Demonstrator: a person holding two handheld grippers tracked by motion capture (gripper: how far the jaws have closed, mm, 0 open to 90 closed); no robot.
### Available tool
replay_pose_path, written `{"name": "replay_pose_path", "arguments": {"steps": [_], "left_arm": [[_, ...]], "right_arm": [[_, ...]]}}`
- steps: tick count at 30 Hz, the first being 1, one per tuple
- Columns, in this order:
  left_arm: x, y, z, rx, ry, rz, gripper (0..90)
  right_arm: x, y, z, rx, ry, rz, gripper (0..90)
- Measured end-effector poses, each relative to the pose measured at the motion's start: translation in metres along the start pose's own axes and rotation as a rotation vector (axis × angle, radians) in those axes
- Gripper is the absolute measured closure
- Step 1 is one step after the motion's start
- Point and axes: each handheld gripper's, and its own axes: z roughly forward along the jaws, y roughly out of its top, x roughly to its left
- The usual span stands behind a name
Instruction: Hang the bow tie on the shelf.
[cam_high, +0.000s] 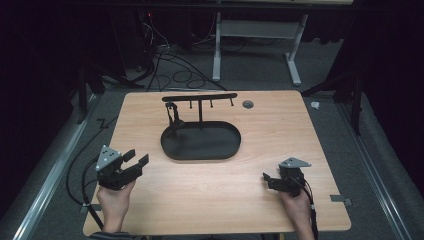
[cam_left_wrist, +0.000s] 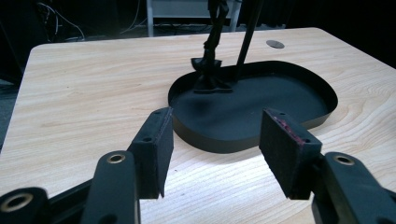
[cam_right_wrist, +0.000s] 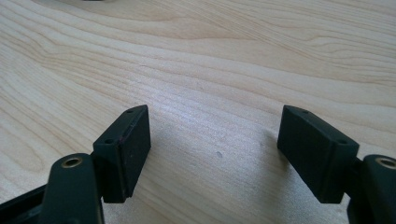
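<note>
We see a wooden table (cam_high: 280, 135) with a black oval tray (cam_high: 220, 150) at its middle, a T-shaped stand (cam_high: 200, 100) with small hooks rising from the tray's far side and a dark item (cam_high: 173, 116) hanging at its left end. Our left gripper (cam_high: 136, 161) sits near the left edge, jaws spread wide and empty, aimed at the tray's near-left rim, with bare wood between them. Our right gripper (cam_high: 265, 179) rests low near the right corner, jaws likewise parted over bare tabletop, well apart from the tray.
</note>
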Motion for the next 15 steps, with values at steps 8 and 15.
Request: {"name": "replay_pose_path", "arguments": {"steps": [8,15], "left_arm": [[0.001,-0.005,0.001,0.013,0.006,-0.006,45.2],[0.003,-0.010,0.002,0.024,0.010,-0.015,45.1]], "right_arm": [[0.000,0.000,0.000,0.001,0.000,0.001,26.9],[0.000,0.000,0.000,0.001,0.000,0.002,27.0]]}}
